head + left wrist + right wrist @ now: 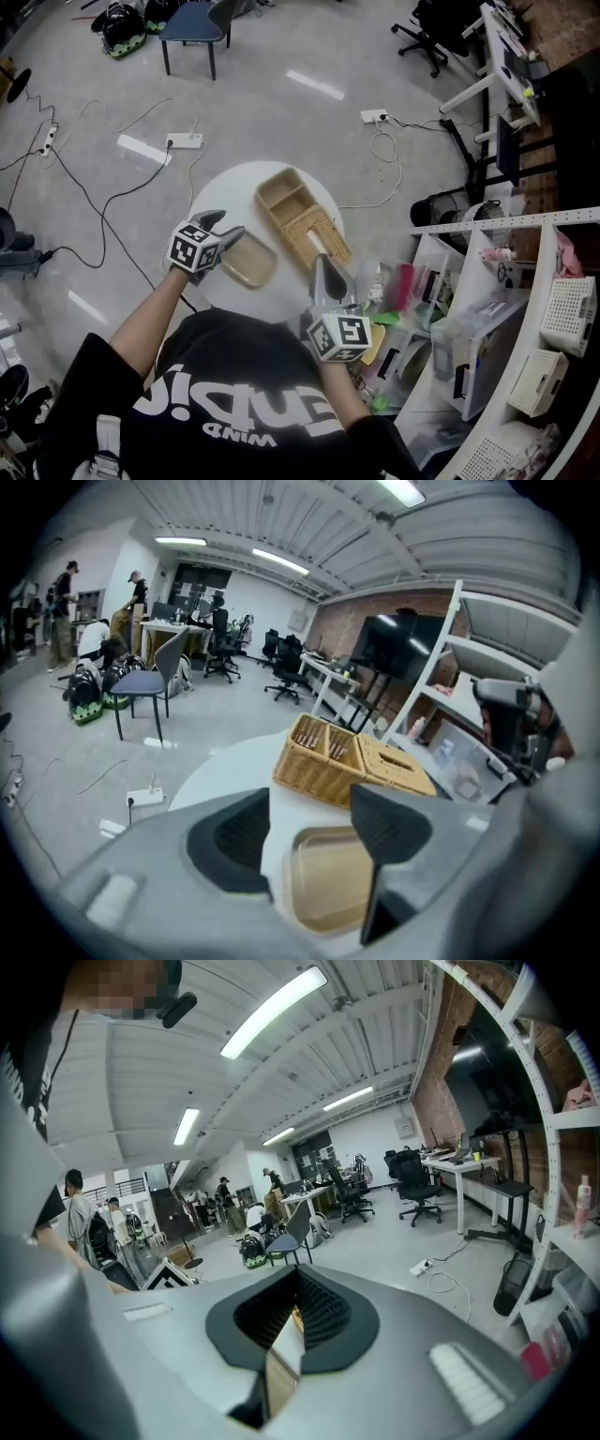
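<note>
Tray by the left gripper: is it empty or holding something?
Empty: the left gripper view shows the tray's bare tan bottom beyond the open left gripper, and the head view shows nothing in it.

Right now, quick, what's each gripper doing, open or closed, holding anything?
Left gripper: open, fingers apart above the tan tray, holding nothing.
Right gripper: shut, fingers nearly together, nothing seen between them.

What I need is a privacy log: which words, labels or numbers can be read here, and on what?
"MIND" (unsure): small white print, upside down, on the black T-shirt.
Larger print on the same shirt: too stylised to read.
Left gripper and right gripper: square markers only, no letters.
Shelf goods: labels too small to read.
</note>
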Demonstrator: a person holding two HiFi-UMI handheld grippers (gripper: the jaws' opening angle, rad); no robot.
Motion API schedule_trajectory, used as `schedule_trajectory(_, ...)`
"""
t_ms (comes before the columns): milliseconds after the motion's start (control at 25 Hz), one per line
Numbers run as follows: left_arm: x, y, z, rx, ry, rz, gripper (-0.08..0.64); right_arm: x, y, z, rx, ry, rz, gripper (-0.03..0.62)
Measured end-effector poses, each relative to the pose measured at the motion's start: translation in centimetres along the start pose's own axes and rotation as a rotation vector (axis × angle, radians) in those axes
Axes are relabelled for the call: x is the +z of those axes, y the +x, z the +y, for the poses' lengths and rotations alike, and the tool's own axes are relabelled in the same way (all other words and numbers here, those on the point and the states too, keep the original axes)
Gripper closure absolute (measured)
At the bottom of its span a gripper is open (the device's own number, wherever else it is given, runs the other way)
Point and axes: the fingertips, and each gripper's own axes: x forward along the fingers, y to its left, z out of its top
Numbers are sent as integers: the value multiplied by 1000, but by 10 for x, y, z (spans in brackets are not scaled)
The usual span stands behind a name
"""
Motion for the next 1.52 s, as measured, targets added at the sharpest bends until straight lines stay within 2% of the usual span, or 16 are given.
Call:
schedule_trajectory(200, -17, 19, 12, -27, -33, 55, 290, -4, 6, 0, -7, 4, 20, 594)
schedule_trajectory(600, -39, 45, 18, -136, -88, 153, 295, -14, 10, -6, -22, 14, 56, 594)
schedule_trajectory(960, -56, 58, 8, -214, -86, 245, 328, -19, 9, -16, -35, 22, 72, 594)
schedule_trajectory(1160, -60, 60, 7, -217, -100, 256, 356, -17, 9, -19, -36, 23, 70, 594)
schedule_trajectory(1520, -50, 53, 7, -197, -82, 222, 386, -16, 12, -12, -21, 19, 67, 594)
